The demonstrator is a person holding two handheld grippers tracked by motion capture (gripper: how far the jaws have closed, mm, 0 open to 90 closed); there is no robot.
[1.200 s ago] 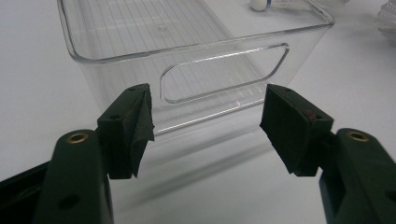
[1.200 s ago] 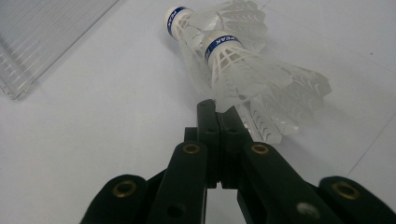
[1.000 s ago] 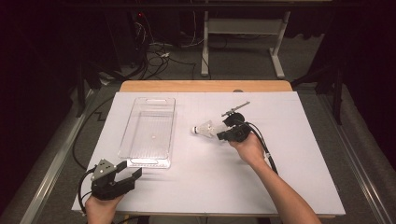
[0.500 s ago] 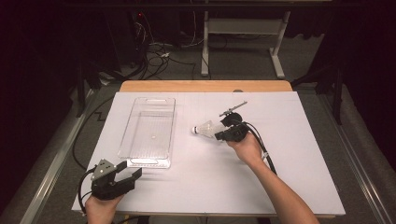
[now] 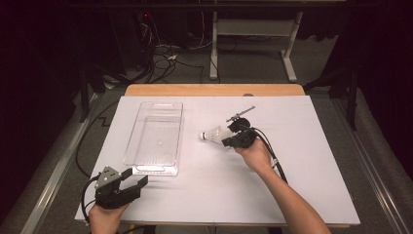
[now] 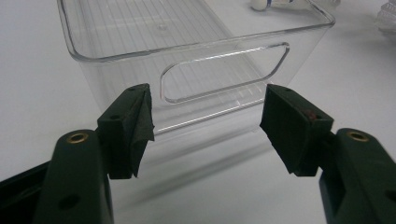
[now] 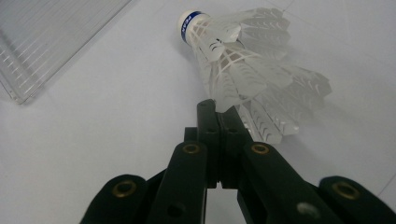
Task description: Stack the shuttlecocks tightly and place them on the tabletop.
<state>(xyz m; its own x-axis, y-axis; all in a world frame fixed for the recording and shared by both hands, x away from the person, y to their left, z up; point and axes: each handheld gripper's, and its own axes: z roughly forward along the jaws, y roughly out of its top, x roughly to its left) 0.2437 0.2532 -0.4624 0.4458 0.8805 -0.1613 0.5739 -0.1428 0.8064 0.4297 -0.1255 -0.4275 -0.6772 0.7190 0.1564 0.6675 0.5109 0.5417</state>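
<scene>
- White feathered shuttlecock (image 7: 243, 60) lies on its side on the white table (image 5: 292, 195), just right of the clear plastic bin (image 5: 155, 136), cork toward the bin.
- Blue band on the cork carries writing; I cannot read it.
- Right gripper (image 7: 219, 109): I see its jaws clenched on the feather skirt's edge, with a feather pinched at the tips.
- Left gripper (image 6: 205, 126): jaws released, spread wide, holding nothing, facing the bin's handle slot at the table's near left corner.
- I note no other labels.

Blue band on the shuttlecock (image 7: 243, 60) — lettering there; unreadable.
</scene>
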